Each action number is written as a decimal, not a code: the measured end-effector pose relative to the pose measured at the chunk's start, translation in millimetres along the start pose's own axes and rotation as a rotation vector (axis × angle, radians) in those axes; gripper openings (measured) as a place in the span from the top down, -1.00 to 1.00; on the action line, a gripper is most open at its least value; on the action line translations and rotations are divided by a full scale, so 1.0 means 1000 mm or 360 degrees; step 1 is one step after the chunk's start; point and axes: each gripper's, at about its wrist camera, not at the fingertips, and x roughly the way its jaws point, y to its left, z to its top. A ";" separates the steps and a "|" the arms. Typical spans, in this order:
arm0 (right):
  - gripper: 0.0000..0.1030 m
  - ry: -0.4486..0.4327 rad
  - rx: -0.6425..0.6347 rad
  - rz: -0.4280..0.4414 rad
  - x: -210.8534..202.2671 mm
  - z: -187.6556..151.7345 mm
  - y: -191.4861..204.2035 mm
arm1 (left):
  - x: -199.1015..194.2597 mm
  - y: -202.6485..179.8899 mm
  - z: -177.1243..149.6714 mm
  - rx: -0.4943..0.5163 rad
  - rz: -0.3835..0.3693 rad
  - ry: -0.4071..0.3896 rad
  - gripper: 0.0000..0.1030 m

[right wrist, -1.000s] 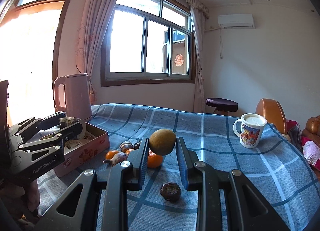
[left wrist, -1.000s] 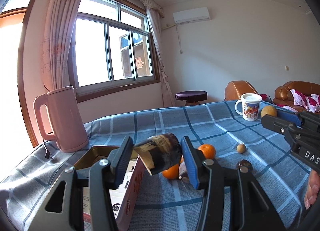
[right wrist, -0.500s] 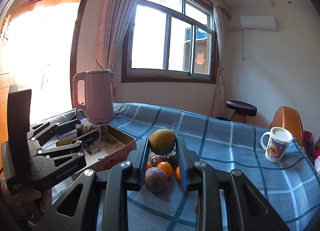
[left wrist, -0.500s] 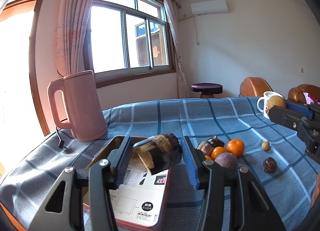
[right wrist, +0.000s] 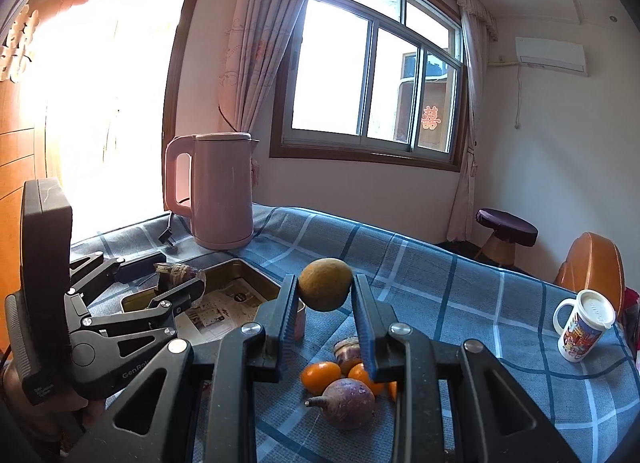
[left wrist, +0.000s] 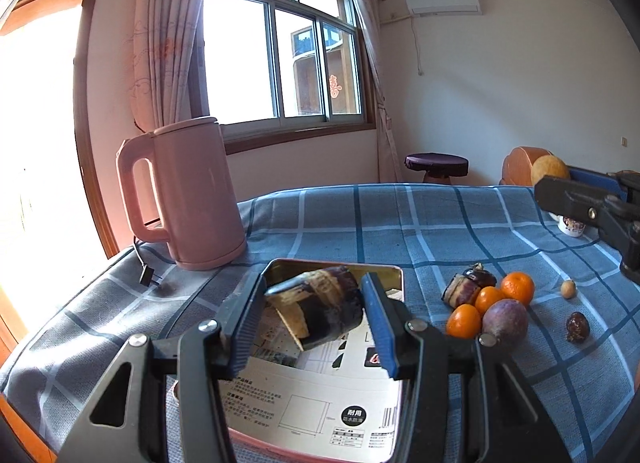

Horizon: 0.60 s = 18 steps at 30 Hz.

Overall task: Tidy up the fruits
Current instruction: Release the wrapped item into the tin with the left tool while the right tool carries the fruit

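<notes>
Left claw [left wrist: 312, 311] clamps a dark peeling fruit [left wrist: 320, 309] (kind unclear); right claw [right wrist: 325, 295] clamps a round yellow-brown fruit [right wrist: 325, 290].

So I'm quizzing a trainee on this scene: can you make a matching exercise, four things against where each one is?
Things:
1. dark banana chunk
2. round brown fruit
3. pink kettle
4. printed mug

Places:
A. standing on the cloth beyond the tin's far edge
B. clamped in the right tongs
C. alone on the cloth at the far right of the right wrist view
D. clamped in the left tongs, above the open tin

Pairs: 1-D, 2-B, 3-A, 4-C
</notes>
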 end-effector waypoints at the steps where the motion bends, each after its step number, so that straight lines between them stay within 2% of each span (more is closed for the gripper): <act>1: 0.44 0.0010 -0.0004 0.0012 0.004 0.001 0.001 | 0.002 0.002 0.000 0.0000 0.0010 0.0010 0.00; 10: 0.44 0.0095 -0.0046 0.0105 0.041 0.008 0.016 | 0.024 0.018 -0.004 0.0029 0.0075 0.0109 0.00; 18: 0.44 0.0166 -0.0065 0.0174 0.070 0.001 0.038 | 0.037 0.030 -0.007 0.0042 0.0123 0.0171 0.00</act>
